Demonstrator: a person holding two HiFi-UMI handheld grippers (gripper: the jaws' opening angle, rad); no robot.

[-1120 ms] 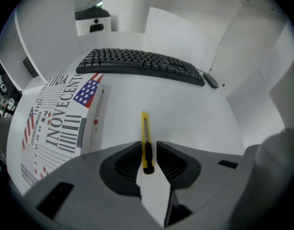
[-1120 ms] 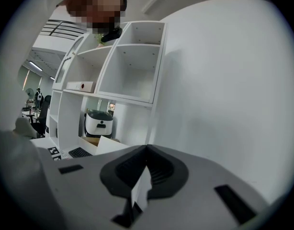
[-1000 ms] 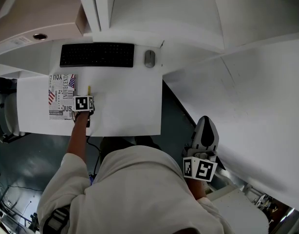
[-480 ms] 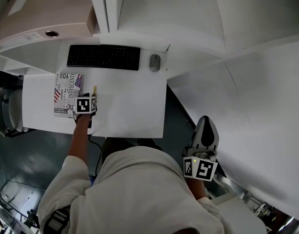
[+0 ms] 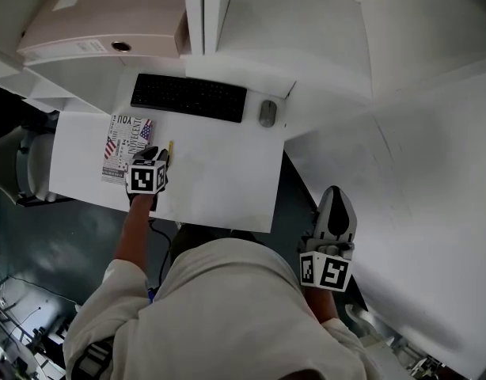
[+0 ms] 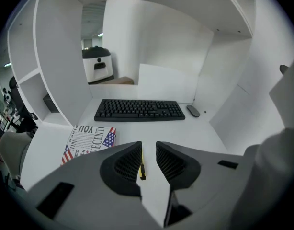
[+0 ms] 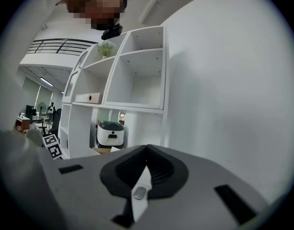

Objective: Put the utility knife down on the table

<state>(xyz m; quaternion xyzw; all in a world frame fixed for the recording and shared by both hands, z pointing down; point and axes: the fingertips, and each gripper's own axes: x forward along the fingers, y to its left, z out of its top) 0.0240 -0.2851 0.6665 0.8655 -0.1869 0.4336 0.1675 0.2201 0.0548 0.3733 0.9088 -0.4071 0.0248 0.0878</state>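
Yellow utility knife (image 6: 141, 163) lying flat on white table (image 6: 204, 131), long axis pointing away toward keyboard (image 6: 140, 110), black end nearest, left gripper (image 6: 148, 150) above it, jaws apart and just closing a little, nothing gripped, right gripper (image 7: 147, 152) jaws together

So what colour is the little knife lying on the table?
The utility knife is yellow with a dark end, clearest in the left gripper view.

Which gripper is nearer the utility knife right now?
Left. Left gripper hangs over the utility knife, its empty jaws just closing partway; right gripper is off the table, beside the person.
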